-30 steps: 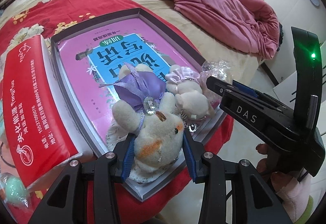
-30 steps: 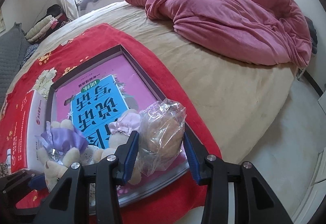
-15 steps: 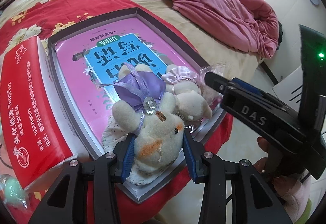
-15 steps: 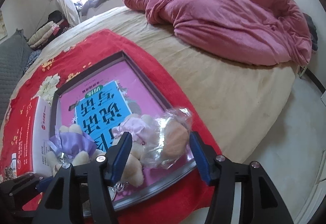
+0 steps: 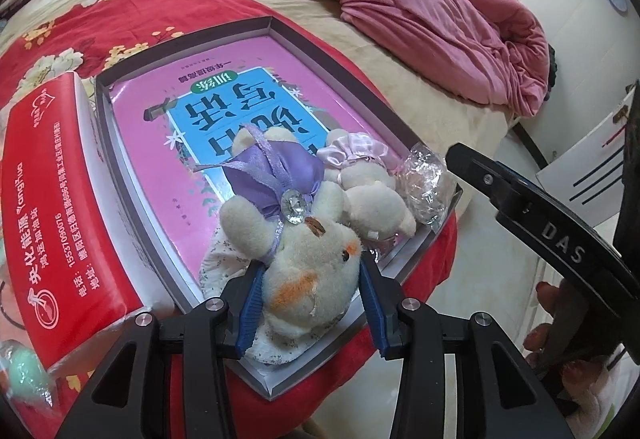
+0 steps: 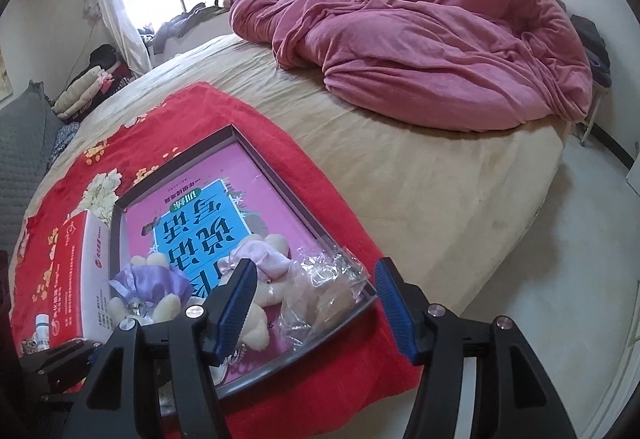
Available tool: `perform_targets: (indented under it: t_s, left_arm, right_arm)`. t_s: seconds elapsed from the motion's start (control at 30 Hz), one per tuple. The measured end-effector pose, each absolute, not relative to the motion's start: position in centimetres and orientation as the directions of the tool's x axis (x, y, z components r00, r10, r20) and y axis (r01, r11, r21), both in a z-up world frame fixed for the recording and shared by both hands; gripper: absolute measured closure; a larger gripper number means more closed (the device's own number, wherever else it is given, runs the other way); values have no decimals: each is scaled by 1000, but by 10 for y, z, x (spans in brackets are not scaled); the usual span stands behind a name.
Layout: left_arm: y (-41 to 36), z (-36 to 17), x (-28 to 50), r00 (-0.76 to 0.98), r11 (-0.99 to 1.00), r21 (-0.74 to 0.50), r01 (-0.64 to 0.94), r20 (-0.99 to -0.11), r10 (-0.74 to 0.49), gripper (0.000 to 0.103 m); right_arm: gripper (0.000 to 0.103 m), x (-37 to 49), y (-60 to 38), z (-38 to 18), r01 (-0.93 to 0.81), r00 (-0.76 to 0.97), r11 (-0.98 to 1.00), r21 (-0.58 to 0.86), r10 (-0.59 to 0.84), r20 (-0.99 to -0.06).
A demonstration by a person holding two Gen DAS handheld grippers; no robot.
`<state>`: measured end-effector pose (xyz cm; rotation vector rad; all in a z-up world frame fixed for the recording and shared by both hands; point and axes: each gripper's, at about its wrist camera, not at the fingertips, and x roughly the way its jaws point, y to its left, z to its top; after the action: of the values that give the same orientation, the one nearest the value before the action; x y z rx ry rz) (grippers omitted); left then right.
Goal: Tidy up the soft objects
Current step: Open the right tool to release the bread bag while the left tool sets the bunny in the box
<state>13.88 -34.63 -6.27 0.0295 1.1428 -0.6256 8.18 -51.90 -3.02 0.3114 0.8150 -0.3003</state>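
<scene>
Left claw (image 5: 310,303): pads clamped on the head of the purple-dressed teddy bear (image 5: 296,239) lying in the near end of the tray (image 5: 320,43) on the bed. Right claw (image 6: 316,303): parted, empty, above the wrapped toy (image 6: 324,291) in the tray's near right corner.

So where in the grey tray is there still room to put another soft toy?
The far half of the shallow grey tray is free: bare pink book cover between its far rim and the purple-dressed plush bear. The near end is crowded: that bear, the pink-dressed plush bear and the crinkly clear plastic bag lie close together.
</scene>
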Motion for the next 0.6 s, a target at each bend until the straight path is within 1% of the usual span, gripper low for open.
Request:
perform_targets:
  t_s: [0.33,0.53,0.6]
  left_arm:
    - [-345,-59,141,276,834,-280,475,-853,-443,57]
    - [-344,-56,140,283,835,-277,476,-851,-444,50]
    - [-342,-54,139,287,837,-274,474,-850,-441,45]
  right_arm:
    - [42,77,-517,-25,375,655,914,156,-142,-742]
    - [42,76,-516,-23,372,657,915,157,-140,-741]
    - [42,76,-515,-22,371,659,916,154,-143,-739]
